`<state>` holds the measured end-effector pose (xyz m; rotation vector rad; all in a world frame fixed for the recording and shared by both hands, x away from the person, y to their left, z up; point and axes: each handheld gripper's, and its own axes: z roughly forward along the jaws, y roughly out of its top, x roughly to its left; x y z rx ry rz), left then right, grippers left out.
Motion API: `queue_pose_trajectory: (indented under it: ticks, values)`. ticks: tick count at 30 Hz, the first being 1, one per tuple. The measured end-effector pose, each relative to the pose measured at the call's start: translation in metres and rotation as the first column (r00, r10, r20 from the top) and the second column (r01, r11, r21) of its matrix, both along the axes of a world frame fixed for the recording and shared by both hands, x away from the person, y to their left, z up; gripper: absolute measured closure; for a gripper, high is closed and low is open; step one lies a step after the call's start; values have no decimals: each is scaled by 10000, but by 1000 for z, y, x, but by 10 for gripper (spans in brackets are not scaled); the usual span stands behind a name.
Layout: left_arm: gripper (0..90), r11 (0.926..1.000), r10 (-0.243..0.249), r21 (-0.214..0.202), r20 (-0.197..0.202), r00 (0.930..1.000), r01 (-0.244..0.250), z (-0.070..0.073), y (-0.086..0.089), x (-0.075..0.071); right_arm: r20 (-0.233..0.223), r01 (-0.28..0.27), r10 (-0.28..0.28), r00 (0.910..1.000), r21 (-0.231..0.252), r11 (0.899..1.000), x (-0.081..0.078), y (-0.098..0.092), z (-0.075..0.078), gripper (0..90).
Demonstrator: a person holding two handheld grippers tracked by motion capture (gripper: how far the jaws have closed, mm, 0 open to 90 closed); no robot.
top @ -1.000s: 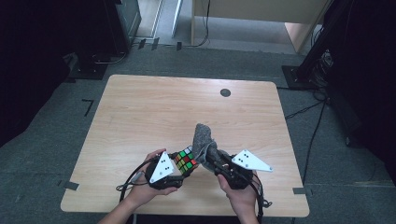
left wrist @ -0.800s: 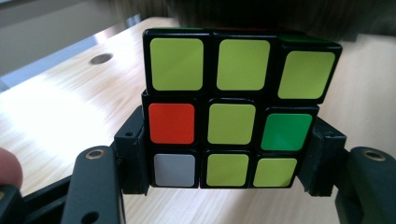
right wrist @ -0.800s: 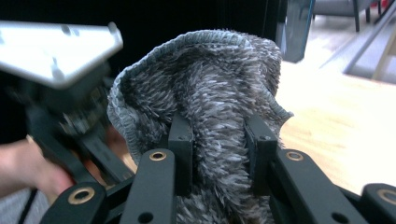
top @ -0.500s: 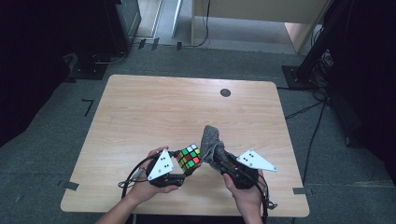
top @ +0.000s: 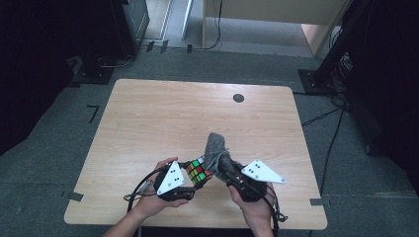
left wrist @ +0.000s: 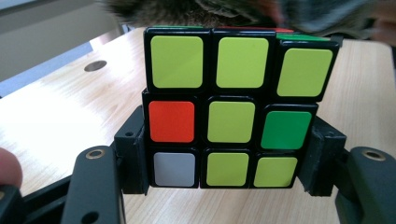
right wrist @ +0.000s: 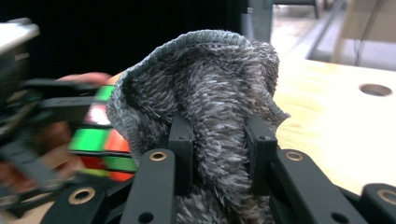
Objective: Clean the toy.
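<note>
My left gripper (top: pixel 191 178) is shut on a scrambled puzzle cube (top: pixel 197 171), held just above the table's front edge. In the left gripper view the cube (left wrist: pixel 231 109) shows a mostly yellow-green face with one orange, one green and one white square, clamped between the two black pads (left wrist: pixel 133 156). My right gripper (top: pixel 223 168) is shut on a fuzzy grey cloth (top: pixel 215 147) that sticks up past the jaws. Seen from the right gripper view, the cloth (right wrist: pixel 205 93) bunches between the pads (right wrist: pixel 181 140) and presses against the cube (right wrist: pixel 100 135) at its left.
The light wooden table (top: pixel 163 116) has a round cable hole (top: pixel 238 98) near its far edge. A hand (top: pixel 153 200) holds each gripper at the table's front edge. Dark equipment stands on the floor beyond the table.
The right gripper with the cloth has shifted slightly against the cube's side. The left gripper and cube have stayed put.
</note>
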<state>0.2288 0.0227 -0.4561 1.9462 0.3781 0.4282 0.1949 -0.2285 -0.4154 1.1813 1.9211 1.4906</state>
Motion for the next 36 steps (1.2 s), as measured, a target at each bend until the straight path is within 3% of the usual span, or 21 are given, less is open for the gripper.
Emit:
queue_pose_trajectory:
  ticks: [2,4,5,9,11,14,15,17,18,20,22,24,25,26,27,29,30,31,34,36]
  values:
    - [343,9998,-139,-152,18,9999,139,1,3,0,-217,138,-127,9997,483,9987,5,-10,-2,700]
    - [343,9993,-228,-290,-39,9997,226,1,5,0,-301,16,3,9995,640,9979,7,-12,-3,701]
    - [343,9990,-234,-374,-99,9997,230,2,6,0,-564,-946,1015,9932,1137,9890,12,-10,-6,701]
    - [343,9989,-88,-461,-373,9993,70,-1,12,4,-761,-1547,1645,9834,1207,9806,13,0,-10,721]
    - [343,9986,-29,-523,-491,9988,3,-2,14,6,-836,-1889,1980,9766,1054,9763,13,1,-10,722]
    - [343,9991,114,-393,-404,9991,-130,-2,13,6,-677,-1751,1799,9813,712,9820,11,0,-6,718]
    - [343,9998,103,-165,-245,9996,-107,-2,11,5,-134,-1229,1243,9922,755,9895,6,0,1,713]
    - [344,10000,73,-39,-146,9999,-74,-3,10,3,334,-1038,1015,9943,766,9916,0,1,7,711]
    - [343,9999,-35,118,-40,10000,35,-4,6,1,677,-1295,1247,9899,706,9891,-4,4,10,706]
    - [343,9997,-111,198,53,9999,110,-4,3,-1,951,-1878,1803,9790,770,9792,-9,11,14,702]
    - [343,9998,-166,82,52,9998,165,-2,1,-3,955,-2416,2371,9668,394,9696,-13,22,16,698]
    - [344,9998,-197,5,-16,9998,197,0,3,-2,774,-2320,2340,9691,-339,9721,-12,29,11,696]
    - [344,9997,-68,224,53,10000,67,0,3,-2,760,-2317,2341,9692,-398,9720,-11,29,9,695]
    - [344,9995,24,301,-7,10000,-24,-2,2,-1,589,-2207,2225,9732,-352,9747,-8,26,7,695]
    - [344,9996,93,279,-82,9999,-91,-3,3,1,277,-1742,1759,9840,-545,9832,-3,21,4,695]
    - [344,9999,82,81,-268,9996,-80,-4,4,3,3,-995,999,9950,-879,9911,3,12,-1,696]
    - [344,9999,84,-100,-367,9993,-88,-2,6,4,-169,-684,673,9976,-806,9944,5,6,-3,696]
    - [344,9997,118,-226,-426,9990,-128,-1,7,5,-251,-577,567,9981,-415,9975,7,-1,-5,697]
    - [343,9957,386,-800,-1059,9936,-472,2,14,13,-171,-1151,1164,9931,612,9915,8,-10,-6,696]
    - [344,9874,926,-1088,-1893,9776,-1146,1,19,21,-198,-1431,1455,9892,928,9854,7,-8,-7,685]
